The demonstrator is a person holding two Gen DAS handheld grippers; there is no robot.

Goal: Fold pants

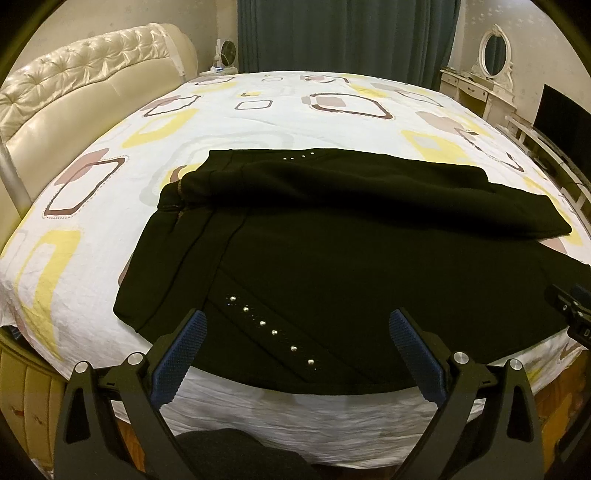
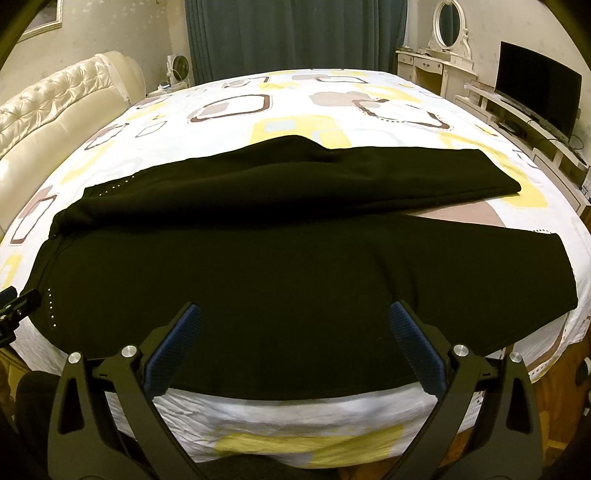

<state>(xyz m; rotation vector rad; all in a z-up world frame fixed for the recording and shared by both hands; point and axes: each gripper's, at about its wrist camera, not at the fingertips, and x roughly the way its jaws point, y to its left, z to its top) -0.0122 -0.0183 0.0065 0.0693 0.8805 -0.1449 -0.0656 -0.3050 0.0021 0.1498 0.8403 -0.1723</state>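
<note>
Pants (image 1: pixel 332 266), black, lie spread across the near half of the bed (image 1: pixel 258 118), waist toward 9 o'clock and leg ends toward 3 o'clock in both views. Two legs are apart at the hems: the far leg (image 2: pixel 332 177) runs at 12 o'clock, the near leg (image 2: pixel 295 280) lies along the bed's front edge, with a wedge of sheet showing between them at 3 o'clock in the right wrist view. The far leg looks bunched and partly lapped over the near one near the waist (image 1: pixel 173 199). A row of small metal studs (image 1: pixel 273 332) sits on the near hip.

Handling judgement: thick, soft knit, limp with no stiffness, moderately light. It will drape and sag when lifted and likely drags on the cotton sheet rather than slides. Not fragile, and the studs look unlikely to snag the ribbed pads. Best holds are probably the waistband corner at 9 o'clock for the left side and the hem of the near leg at 3 o'clock for the right, pinching both layers at an edge.

Left hand-held gripper (image 1: pixel 295 325) hovers over the near hip with jaws spread wide, gripping nothing. Right hand-held gripper (image 2: pixel 293 321) hovers over the near leg, jaws likewise spread and empty. Headboard (image 1: pixel 74 85) stands at 10 o'clock, curtain (image 1: pixel 343 33) at 12 o'clock.
</note>
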